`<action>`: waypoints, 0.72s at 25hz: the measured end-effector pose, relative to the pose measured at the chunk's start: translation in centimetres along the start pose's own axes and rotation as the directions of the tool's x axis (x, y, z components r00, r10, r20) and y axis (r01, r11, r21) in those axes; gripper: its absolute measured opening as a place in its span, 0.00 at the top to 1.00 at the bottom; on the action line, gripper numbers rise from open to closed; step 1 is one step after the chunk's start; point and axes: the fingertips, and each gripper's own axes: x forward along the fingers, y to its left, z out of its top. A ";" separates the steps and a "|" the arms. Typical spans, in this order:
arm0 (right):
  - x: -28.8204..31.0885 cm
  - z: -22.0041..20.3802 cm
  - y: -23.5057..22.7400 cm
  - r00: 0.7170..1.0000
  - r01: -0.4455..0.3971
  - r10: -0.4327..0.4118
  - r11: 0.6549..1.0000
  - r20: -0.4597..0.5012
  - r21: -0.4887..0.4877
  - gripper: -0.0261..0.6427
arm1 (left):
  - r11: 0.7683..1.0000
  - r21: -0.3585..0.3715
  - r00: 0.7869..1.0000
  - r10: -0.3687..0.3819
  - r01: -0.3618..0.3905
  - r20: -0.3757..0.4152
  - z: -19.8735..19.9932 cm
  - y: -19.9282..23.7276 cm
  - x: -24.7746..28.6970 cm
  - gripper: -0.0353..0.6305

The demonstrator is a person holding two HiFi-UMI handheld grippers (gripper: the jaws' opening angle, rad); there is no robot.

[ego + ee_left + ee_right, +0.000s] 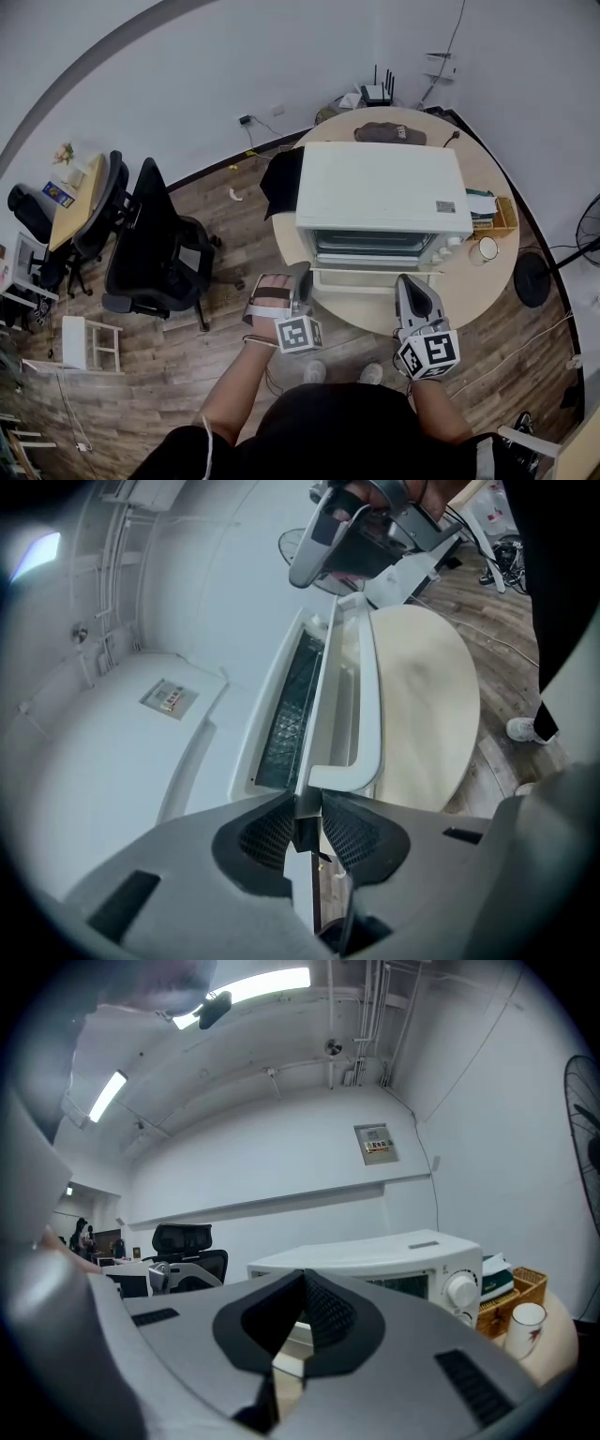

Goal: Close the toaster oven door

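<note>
Straddling the near side edge of the toaster oven's door (370, 277) (339, 696), the left gripper (302, 276) (306, 803) has its jaws slightly apart. The white edge runs between the 2 pads, and the left gripper view shows a dark gap beside it rather than a firm pinch. The door stands partly open, tilted out from the oven front, with its dark glass on one side of that gripper's line of sight and its white handle (373, 705) on the other, starting just beyond the fingertips.

The toaster oven (380, 187) (112, 761) (375, 1260) sits on a round tabletop (469, 291) (422, 714), directly ahead of both grippers.

The right gripper (407, 281) (302, 1279) hovers level, just in front of the door's far end and apart from it. Its jaw tips are together with nothing between them. From the left gripper it shows beyond the door's far end (366, 536).

Ahead of the right gripper and off to its right, a white mug (485, 248) (527, 1326) stands beside the oven's knobs, with a wicker basket (504, 217) (514, 1290) just behind the mug.
</note>
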 end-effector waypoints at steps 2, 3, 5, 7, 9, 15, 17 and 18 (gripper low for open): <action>0.1 0.2 0.0 1.000 -0.004 0.004 1.000 0.006 0.004 0.97 | 1.000 0.002 1.000 -0.003 0.002 0.006 0.0 0.2 0.2 0.83; 0.2 0.3 0.0 1.000 -0.007 0.007 1.000 0.007 0.004 0.97 | 1.000 0.002 1.000 -0.004 0.004 0.008 0.0 0.3 0.3 0.83; 0.3 0.3 0.0 1.000 -0.010 0.010 1.000 0.007 0.001 0.97 | 1.000 0.002 1.000 -0.006 0.006 0.010 0.0 0.5 0.5 0.83; 0.4 0.3 -0.1 1.000 -0.010 0.010 1.000 0.005 -0.002 0.97 | 1.000 0.004 1.000 -0.004 0.004 0.010 0.0 0.8 0.8 0.82; 0.4 0.3 -0.2 1.000 -0.009 0.009 1.000 0.003 -0.004 0.97 | 1.000 0.000 1.000 0.001 -0.001 0.007 0.0 1.3 1.2 0.82; 0.3 0.1 -0.7 1.000 -0.004 0.004 1.000 -0.003 -0.004 0.97 | 0.998 -0.052 1.000 0.029 -0.029 -0.007 0.0 2.9 2.6 0.82; 0.2 0.0 -0.9 1.000 0.000 0.000 1.000 -0.004 -0.007 0.97 | 0.998 -0.050 1.000 0.026 -0.027 -0.007 0.0 3.2 3.1 0.82; 0.2 0.1 -0.9 1.000 0.002 -0.002 1.000 -0.005 -0.009 0.97 | 0.998 -0.050 1.000 0.026 -0.026 -0.006 0.0 3.3 3.2 0.81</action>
